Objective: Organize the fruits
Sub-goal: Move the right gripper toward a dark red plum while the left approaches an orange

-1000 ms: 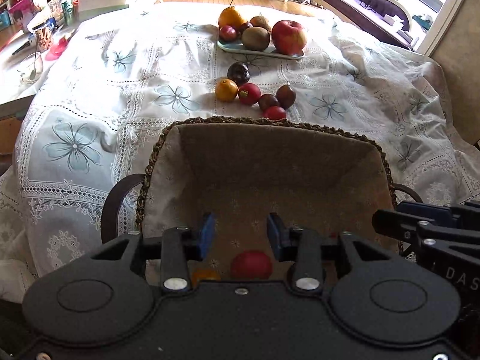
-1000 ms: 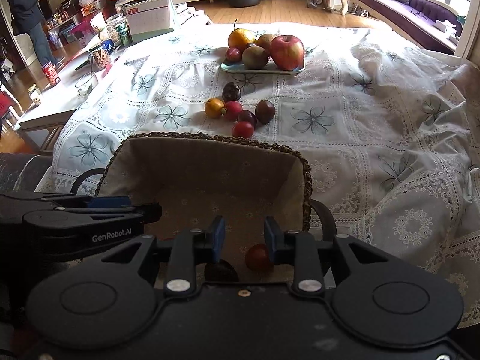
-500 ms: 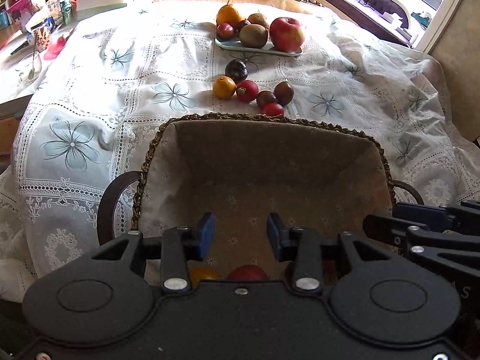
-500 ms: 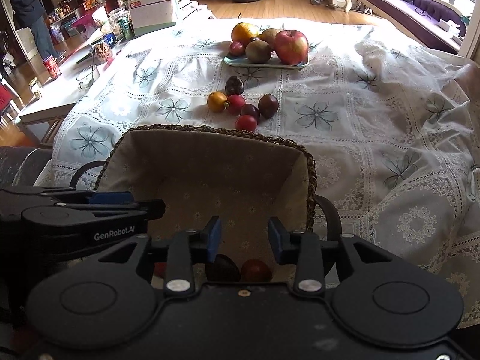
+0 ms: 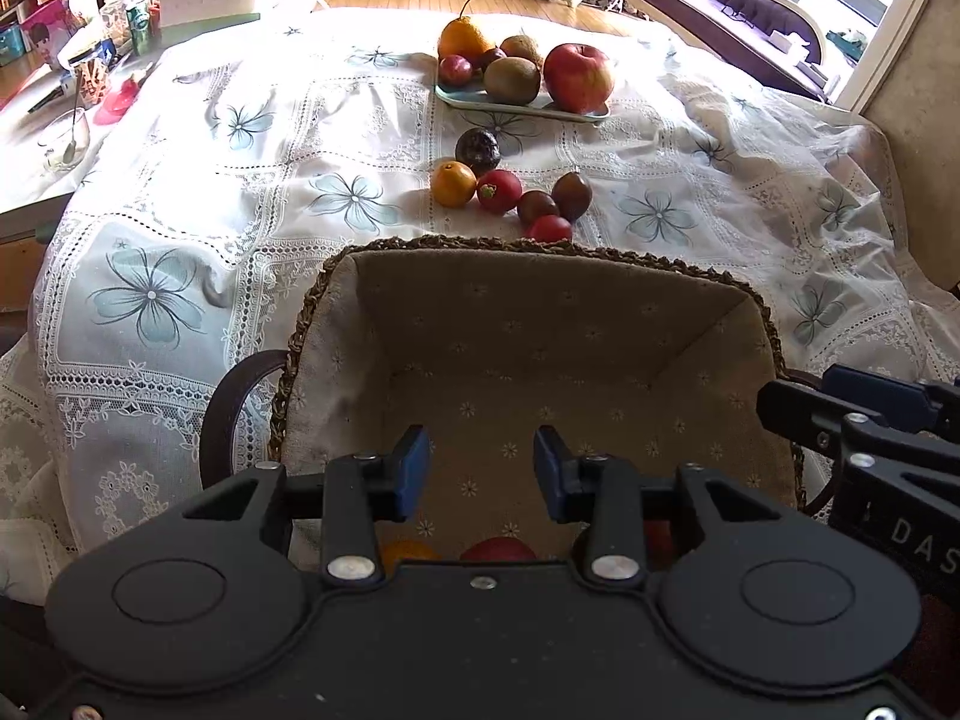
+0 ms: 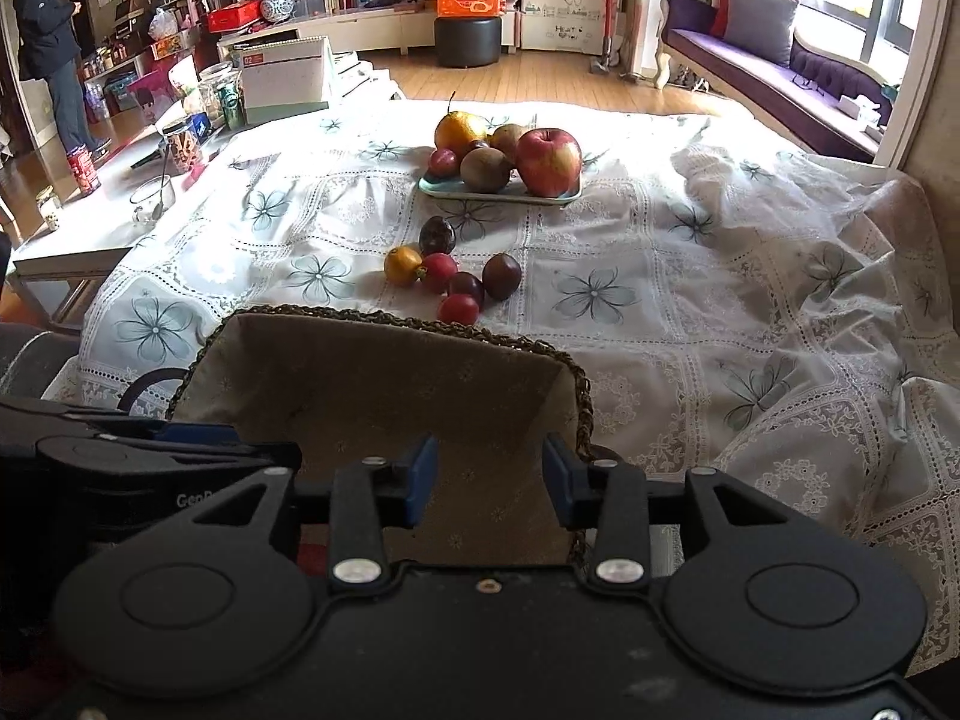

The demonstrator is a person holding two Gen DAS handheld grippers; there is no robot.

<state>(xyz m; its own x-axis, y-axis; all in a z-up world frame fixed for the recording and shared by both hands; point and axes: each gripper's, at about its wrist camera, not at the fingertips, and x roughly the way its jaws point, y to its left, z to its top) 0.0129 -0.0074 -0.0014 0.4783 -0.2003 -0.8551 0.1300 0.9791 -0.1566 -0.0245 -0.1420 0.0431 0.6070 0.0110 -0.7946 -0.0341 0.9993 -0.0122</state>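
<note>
Above the basket (image 5: pixel 540 360) I hold my left gripper (image 5: pixel 481 468) and right gripper (image 6: pixel 489 480), both wide apart and empty. Just beyond the basket's far rim lie the loose fruits (image 5: pixel 498 192), small and round. I judge them light, smooth, easily bruised, so I should pinch each across its middle, gently.

Left gripper (image 5: pixel 481 463), jaws apart and empty, over lined basket (image 5: pixel 540 324).

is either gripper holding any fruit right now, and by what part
Nothing is held. The left gripper and right gripper are both open over the basket, with only basket lining showing between their fingers.
</note>
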